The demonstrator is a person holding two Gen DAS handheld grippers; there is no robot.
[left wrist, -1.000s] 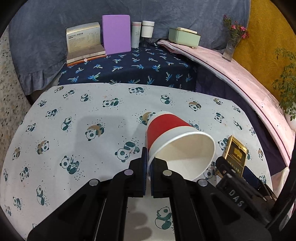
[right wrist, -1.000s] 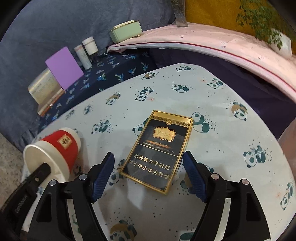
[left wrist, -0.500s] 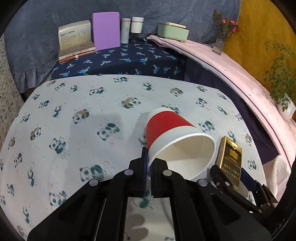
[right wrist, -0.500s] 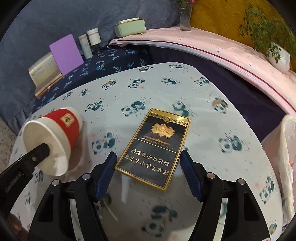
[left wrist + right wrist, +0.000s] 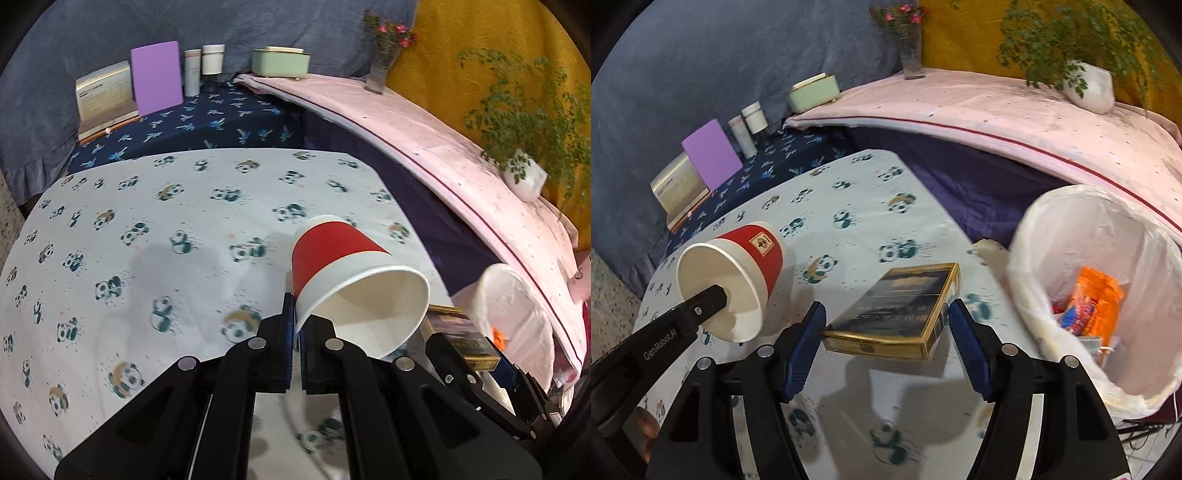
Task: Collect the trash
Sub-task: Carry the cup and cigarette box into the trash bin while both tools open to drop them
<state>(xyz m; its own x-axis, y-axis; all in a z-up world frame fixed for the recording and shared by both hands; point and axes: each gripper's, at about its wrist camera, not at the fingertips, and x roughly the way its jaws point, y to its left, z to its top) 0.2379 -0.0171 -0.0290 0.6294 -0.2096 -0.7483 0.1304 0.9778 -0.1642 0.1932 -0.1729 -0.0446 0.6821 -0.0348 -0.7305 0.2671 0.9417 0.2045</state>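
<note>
Paper cup rim pinched in left tongs — cigarette box between right tongs.

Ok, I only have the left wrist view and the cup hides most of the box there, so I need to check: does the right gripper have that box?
Observer: Yes. The right gripper is clamped on the gold-edged box, one blue pad on each side. The box is clear of the tablecloth, with its shadow beneath.
Operator: Is the bin's mouth free?
Observer: The lined bin is open on top, and an orange wrapper lies inside.
Operator: Anything on my cup?
Observer: The left gripper pinches its rim. From the right, the red cup shows a small square logo on its side.
</note>
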